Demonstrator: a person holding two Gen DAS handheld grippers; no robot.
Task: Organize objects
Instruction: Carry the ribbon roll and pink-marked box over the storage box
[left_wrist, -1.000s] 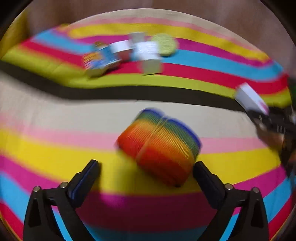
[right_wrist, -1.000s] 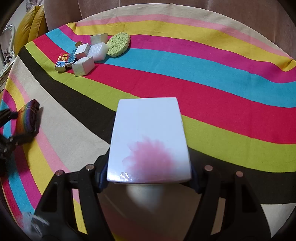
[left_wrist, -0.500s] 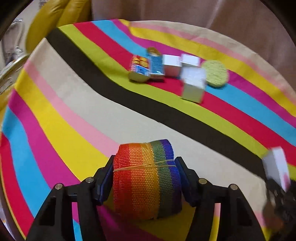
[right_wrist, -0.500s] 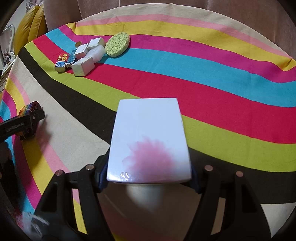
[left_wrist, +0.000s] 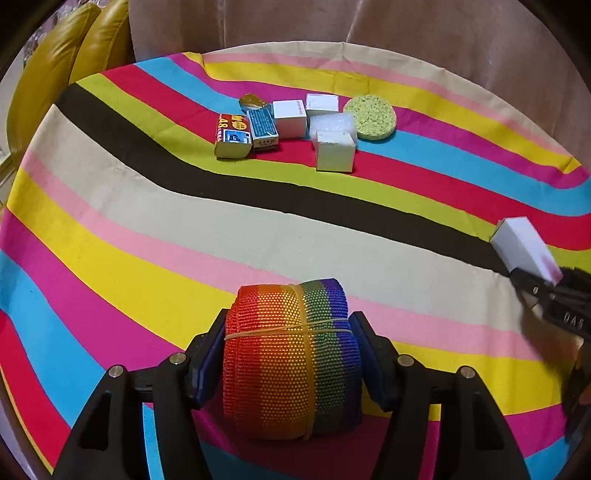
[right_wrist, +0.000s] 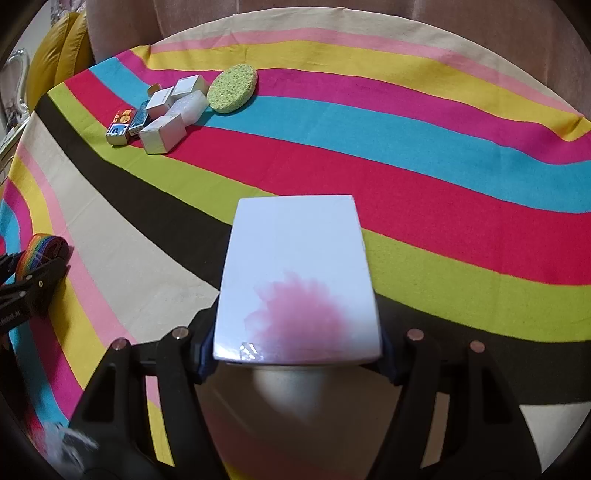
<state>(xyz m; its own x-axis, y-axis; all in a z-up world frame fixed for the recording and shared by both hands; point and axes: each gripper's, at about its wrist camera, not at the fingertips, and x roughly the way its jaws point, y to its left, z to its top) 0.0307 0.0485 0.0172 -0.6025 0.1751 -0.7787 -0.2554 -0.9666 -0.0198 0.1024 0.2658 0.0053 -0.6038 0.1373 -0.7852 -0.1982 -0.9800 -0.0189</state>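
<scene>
Rainbow webbing roll (left_wrist: 291, 360), bound crosswise with a thin yellow elastic band (left_wrist: 306, 325), is pinched between the two pads of the left gripper (left_wrist: 291, 363), one pad pressed against each flat end; the roll sits at the near part of the striped tablecloth (left_wrist: 147, 229), over the yellow and magenta bands, and whether its underside touches the cloth cannot be determined from this angle. White box with pink blot (right_wrist: 297, 284) is clamped between the fingers of the right gripper (right_wrist: 297, 354), gripped at its near end with its broad face up, extending forward over the black and green stripes; in the left wrist view the same box (left_wrist: 522, 245) appears at the right edge, well apart from the roll, and in the right wrist view the roll (right_wrist: 42, 247) appears at the far left edge. At the far side of the cloth stands a cluster of small items: a red and yellow printed carton (left_wrist: 232, 138) touching a blue labelled carton (left_wrist: 263, 129), a small gold-coloured piece (left_wrist: 252, 101) just behind them, three white cubes (left_wrist: 290, 119) (left_wrist: 322, 104) (left_wrist: 335, 150), a translucent plastic packet (left_wrist: 330, 123) between the cubes, and a round yellow-green sponge (left_wrist: 370, 117) at the right end of the group. A yellow leather seat (left_wrist: 55, 74) stands beyond the left edge of the cloth, and a brownish curtain (left_wrist: 369, 29) hangs behind
</scene>
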